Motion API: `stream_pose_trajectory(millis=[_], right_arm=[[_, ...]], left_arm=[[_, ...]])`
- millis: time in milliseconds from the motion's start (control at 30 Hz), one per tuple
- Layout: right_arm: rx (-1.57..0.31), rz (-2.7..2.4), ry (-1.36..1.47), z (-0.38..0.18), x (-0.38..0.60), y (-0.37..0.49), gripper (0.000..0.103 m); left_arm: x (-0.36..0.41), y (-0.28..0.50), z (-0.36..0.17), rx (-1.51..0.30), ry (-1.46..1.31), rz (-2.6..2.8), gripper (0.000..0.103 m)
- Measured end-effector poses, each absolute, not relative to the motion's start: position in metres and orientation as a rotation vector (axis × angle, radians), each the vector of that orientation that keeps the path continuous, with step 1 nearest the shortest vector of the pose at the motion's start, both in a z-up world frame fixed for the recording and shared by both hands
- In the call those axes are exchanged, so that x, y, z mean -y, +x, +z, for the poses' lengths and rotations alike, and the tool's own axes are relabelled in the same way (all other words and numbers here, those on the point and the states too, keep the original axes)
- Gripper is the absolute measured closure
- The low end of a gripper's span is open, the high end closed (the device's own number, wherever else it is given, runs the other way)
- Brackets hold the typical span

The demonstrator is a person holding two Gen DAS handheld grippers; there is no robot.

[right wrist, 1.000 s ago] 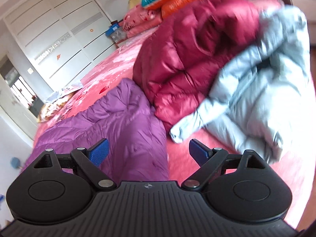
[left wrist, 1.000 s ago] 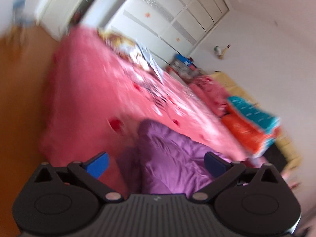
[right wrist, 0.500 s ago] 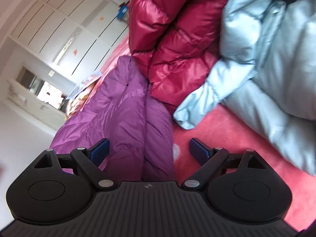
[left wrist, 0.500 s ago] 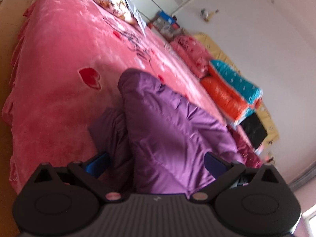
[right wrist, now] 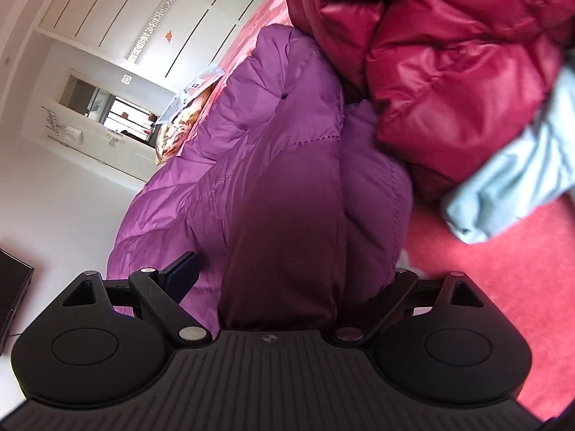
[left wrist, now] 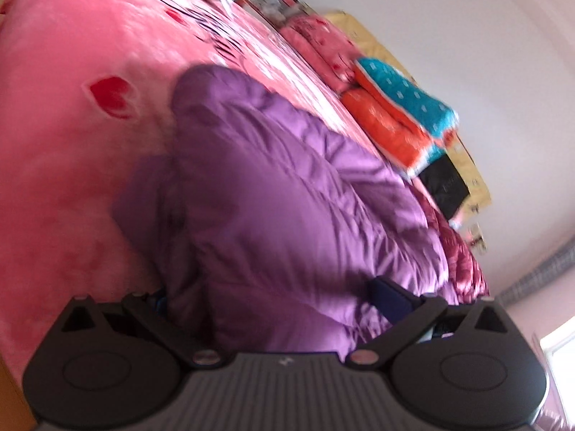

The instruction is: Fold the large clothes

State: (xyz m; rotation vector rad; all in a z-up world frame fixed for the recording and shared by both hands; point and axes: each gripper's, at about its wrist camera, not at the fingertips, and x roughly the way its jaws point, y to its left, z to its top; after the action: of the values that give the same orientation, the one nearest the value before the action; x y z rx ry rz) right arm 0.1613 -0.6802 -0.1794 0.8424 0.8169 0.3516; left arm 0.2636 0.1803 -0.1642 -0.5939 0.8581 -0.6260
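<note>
A bed (left wrist: 72,151) covered in a pink plush spread printed with red hearts fills the left wrist view, running back toward white wardrobe doors (right wrist: 151,18) seen in the right wrist view. Across the spread lies a purple quilted down jacket (left wrist: 287,208), the largest garment in sight, its puffy body bunched into folds and reaching right up to both cameras. Against its far edge, in the right wrist view, a glossy dark red down jacket (right wrist: 449,72) is heaped, touching the purple one, and a pale blue jacket (right wrist: 510,194) rests just beside and partly under the red heap, on the spread. Along the wall side of the bed, folded bedding is stacked: an orange quilt (left wrist: 388,125) with a teal quilt (left wrist: 406,97) on top and a pink patterned quilt (left wrist: 323,50) behind them.

The left gripper (left wrist: 273,298) is pressed low into the purple jacket with its jaws spread wide; the fabric bulges between them, and the left pad is mostly buried behind a fold. The right gripper (right wrist: 287,276) likewise stands wide, a thick ridge of the same jacket rising between its fingers, the right pad hidden by cloth. Neither pair of jaws has closed on the material.
</note>
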Motion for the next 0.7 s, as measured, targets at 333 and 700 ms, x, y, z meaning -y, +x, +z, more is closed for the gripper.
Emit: stream_pose_trajectory(millis=[333, 700], right_arm=[[-0.799, 0.137, 0.562, -0.140, 0.624, 0.151, 0.023], [-0.501, -0.024, 0.010, -0.070, 0.525, 0.130, 0.063]], left_arm=[[-0.165, 0.257, -0.161, -0.813, -0.575, -0.641, 0.014], [-0.162, 0.256, -0.132, -0.676, -0.561, -0.574, 0.058]])
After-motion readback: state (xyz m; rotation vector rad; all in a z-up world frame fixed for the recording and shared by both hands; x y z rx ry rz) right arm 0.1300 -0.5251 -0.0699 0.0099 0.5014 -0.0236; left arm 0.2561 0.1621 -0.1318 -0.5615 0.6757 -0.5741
